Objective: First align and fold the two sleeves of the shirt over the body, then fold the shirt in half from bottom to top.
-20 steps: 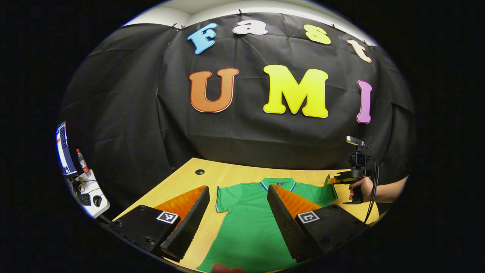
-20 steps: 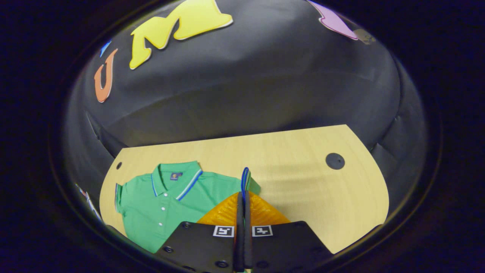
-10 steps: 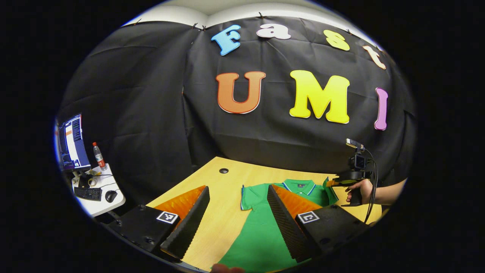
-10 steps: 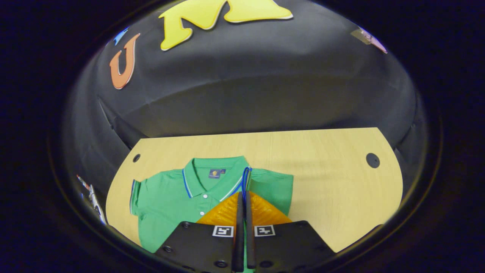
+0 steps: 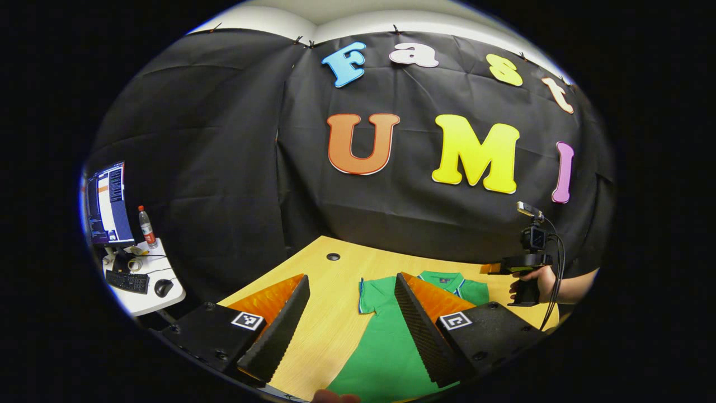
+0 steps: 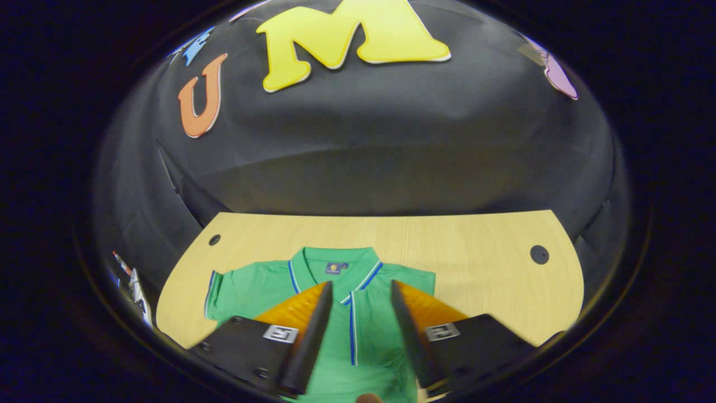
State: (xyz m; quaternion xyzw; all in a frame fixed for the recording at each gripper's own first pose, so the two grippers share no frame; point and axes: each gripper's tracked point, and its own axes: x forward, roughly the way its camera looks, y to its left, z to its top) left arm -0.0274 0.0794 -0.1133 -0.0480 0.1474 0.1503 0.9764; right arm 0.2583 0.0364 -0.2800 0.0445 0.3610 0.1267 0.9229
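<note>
A green polo shirt (image 6: 335,347) lies face up on the wooden table (image 6: 475,263), collar (image 6: 334,267) toward the wall. One sleeve is folded over the chest, its striped cuff (image 6: 353,330) running down the middle. The other sleeve (image 6: 224,286) lies spread flat. My right gripper (image 6: 361,284) hovers open just above the chest with nothing between its fingers. My left gripper (image 5: 351,277) is open over the table at the shirt's (image 5: 386,347) spread-sleeve side, holding nothing. In the left gripper view, a hand holds the right gripper (image 5: 520,262) beyond the collar (image 5: 447,278).
Round cable holes (image 6: 539,254) (image 5: 333,257) sit near the table's far corners. A side desk (image 5: 142,280) with a monitor (image 5: 106,204), bottle, keyboard and mouse stands off the table's left. Black cloth wall runs close behind the table.
My right gripper opened and let go of the sleeve, which now lies folded across the chest. The left gripper swung left, so the shirt sits farther right in its view.
</note>
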